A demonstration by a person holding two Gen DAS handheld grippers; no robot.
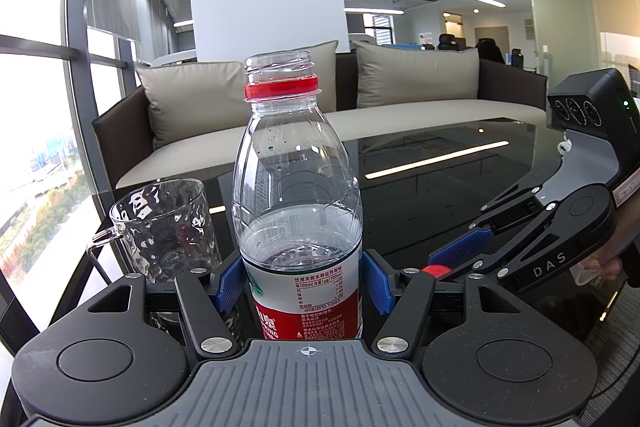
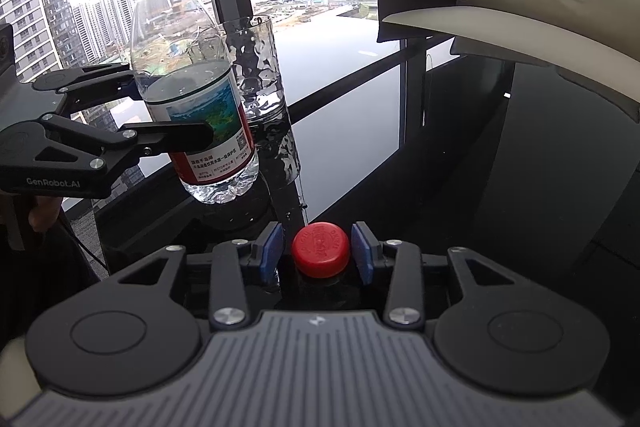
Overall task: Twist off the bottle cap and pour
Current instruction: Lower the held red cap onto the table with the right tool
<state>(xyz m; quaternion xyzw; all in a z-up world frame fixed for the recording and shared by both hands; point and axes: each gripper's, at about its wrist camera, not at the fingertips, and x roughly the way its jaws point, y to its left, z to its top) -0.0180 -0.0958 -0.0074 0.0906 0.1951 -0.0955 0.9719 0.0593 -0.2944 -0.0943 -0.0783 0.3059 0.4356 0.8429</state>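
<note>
A clear water bottle (image 1: pixel 296 187) with a red neck ring and a red-and-white label is uncapped and about a third full. My left gripper (image 1: pixel 304 285) is shut on its labelled lower body, blue pads pressing both sides. From the right wrist view the bottle (image 2: pixel 192 67) is tilted in the left gripper (image 2: pixel 172 111), its base seemingly just above the table. The red cap (image 2: pixel 320 253) lies top-up on the black table (image 2: pixel 440 167) between the pads of my right gripper (image 2: pixel 318 253), which is open with small gaps on each side. The left wrist view has the right gripper (image 1: pixel 444 263) low at the right over the cap (image 1: pixel 435 271).
A dimpled glass mug (image 1: pixel 164 227) stands empty just left of and behind the bottle, close to the table's window edge; the right wrist view has the mug (image 2: pixel 260 75) behind the bottle. A sofa (image 1: pixel 400 107) with beige cushions runs along the far side. A hand (image 1: pixel 600 263) holds the right gripper.
</note>
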